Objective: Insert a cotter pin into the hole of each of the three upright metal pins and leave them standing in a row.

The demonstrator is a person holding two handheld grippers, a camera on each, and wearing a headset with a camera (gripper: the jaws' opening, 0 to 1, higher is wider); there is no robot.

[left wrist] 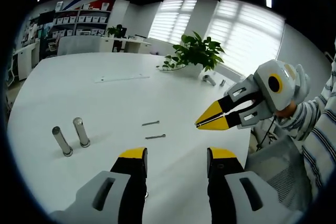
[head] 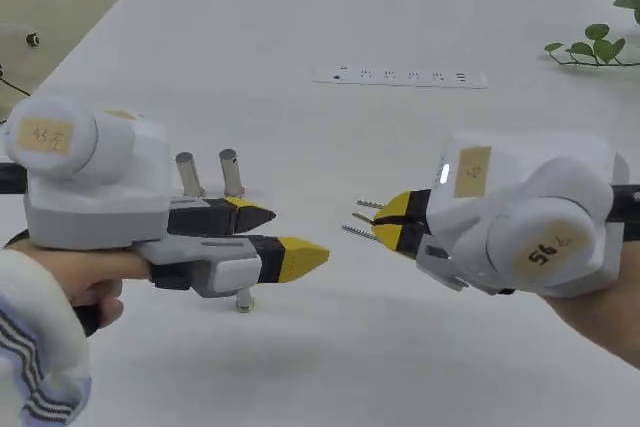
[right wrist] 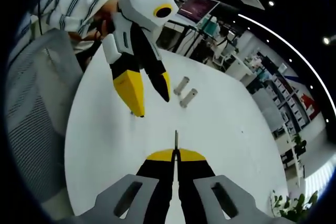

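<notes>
Two upright metal pins stand side by side on the white table, just behind my left gripper, which is open and holds nothing. A third metal pin stands under that gripper's lower jaw. My right gripper is shut on a thin cotter pin that pokes out past its tips towards the left gripper. Two more cotter pins lie on the table below the right gripper. Both metal pins sit at the left in the left gripper view.
A white power strip lies across the middle of the table, farther back. A leafy plant reaches in at the far right edge. A person's striped sleeve is at the lower left.
</notes>
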